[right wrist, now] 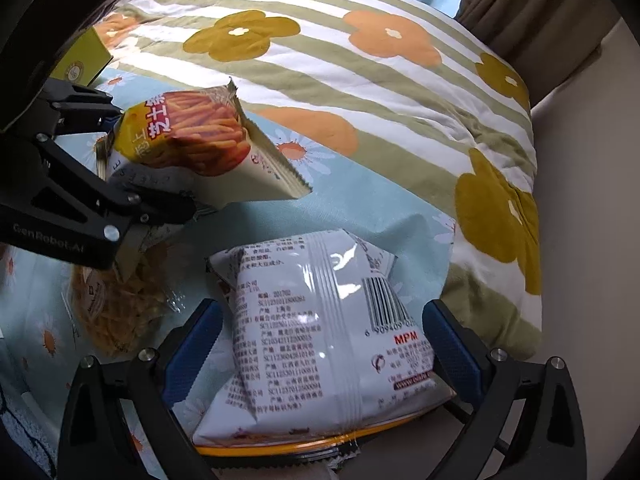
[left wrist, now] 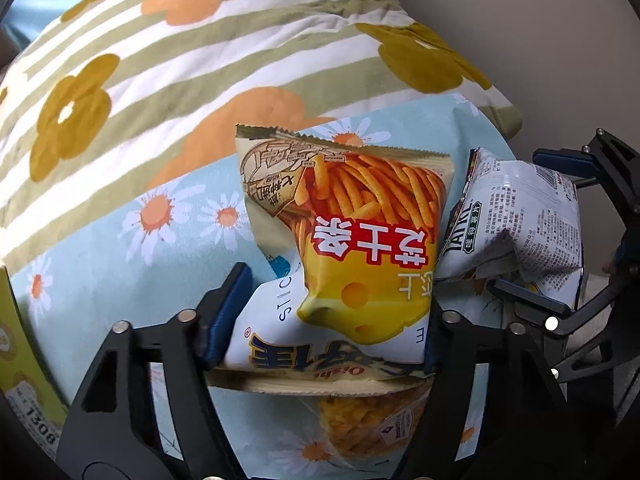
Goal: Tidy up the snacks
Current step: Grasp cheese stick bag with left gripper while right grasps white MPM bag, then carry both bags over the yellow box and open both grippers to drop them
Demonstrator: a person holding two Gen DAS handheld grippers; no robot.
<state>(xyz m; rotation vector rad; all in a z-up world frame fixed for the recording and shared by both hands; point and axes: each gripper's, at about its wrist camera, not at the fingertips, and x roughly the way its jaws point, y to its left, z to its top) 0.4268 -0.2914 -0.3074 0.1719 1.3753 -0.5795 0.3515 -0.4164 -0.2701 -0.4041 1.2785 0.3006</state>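
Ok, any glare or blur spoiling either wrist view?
Left wrist view: the cheese stick bag is sharp, the quilt washed out by bright light, edges bent by the fisheye. Right wrist view: glare streaks on the silver bag; its print stays readable.

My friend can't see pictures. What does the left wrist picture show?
The left tool squeezes a cheese-stick snack bag above a daisy-print sheet. Beside it, the right tool straddles a white bag.

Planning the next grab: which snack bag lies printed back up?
The white bag between the right tool's fingers: barcode and fine print up, no picture.
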